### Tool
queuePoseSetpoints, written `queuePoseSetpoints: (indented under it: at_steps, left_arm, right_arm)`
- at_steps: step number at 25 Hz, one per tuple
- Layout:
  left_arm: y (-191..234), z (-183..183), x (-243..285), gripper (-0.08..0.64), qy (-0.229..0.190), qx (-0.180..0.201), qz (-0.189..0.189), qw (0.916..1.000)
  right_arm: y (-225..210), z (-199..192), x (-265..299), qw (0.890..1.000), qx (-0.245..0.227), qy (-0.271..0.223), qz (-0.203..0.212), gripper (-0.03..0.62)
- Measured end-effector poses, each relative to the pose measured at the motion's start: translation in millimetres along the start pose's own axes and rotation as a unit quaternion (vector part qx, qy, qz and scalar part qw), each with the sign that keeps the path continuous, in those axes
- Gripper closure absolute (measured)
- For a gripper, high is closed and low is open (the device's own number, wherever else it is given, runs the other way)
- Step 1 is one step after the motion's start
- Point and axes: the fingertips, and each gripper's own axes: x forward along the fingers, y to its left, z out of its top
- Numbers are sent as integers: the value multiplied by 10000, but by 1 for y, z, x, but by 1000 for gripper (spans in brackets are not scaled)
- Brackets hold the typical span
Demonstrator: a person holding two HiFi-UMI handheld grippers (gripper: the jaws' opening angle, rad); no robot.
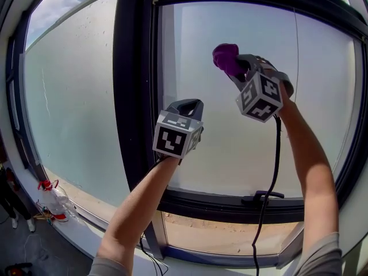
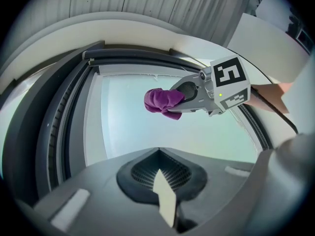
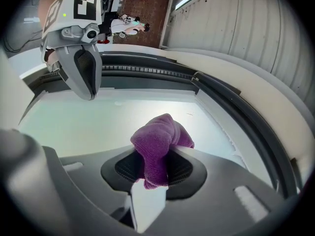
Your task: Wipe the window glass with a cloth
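Pale window glass (image 1: pixel 230 148) fills a dark frame (image 1: pixel 133 85). High on the pane, the right gripper (image 1: pixel 236 69) is clenched on a bunched purple cloth (image 1: pixel 225 57) that juts toward the glass. I cannot tell whether it touches. The left gripper (image 1: pixel 187 104) hangs lower and to the left, jaws pressed together — nothing between them.

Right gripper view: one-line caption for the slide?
Right gripper clamps a purple cloth facing the window glass; left gripper hovers alongside.

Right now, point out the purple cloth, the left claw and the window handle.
purple cloth (image 3: pixel 160 141): right gripper view, bunched top.
left claw (image 1: pixel 188 104): head view, between its shut tips.
window handle (image 1: pixel 251 199): head view, left end.
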Motion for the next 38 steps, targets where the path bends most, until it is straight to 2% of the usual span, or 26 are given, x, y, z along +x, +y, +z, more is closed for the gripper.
queuePoseSetpoints:
  at_steps: [14,22,30,38]
  left_arm:
    - [-18,-80,-17,560,636,-339,-1,9974]
    - [-37,-126,-28,560,953,-428,-42,9945]
    - [-57,-166,-40,560,1268,-685,-80,9895]
    - [-82,-211,-59,560,1629,-991,-154,9815]
  right_arm:
    - [110,-6,-23,9993,-103,-49,368,451]
    - [179,-8,-43,9967,-94,-89,805,451]
    - [251,-18,-67,9918,144,-82,1269,451]
    - [321,-23,-87,9840,68,-2,1778,451]
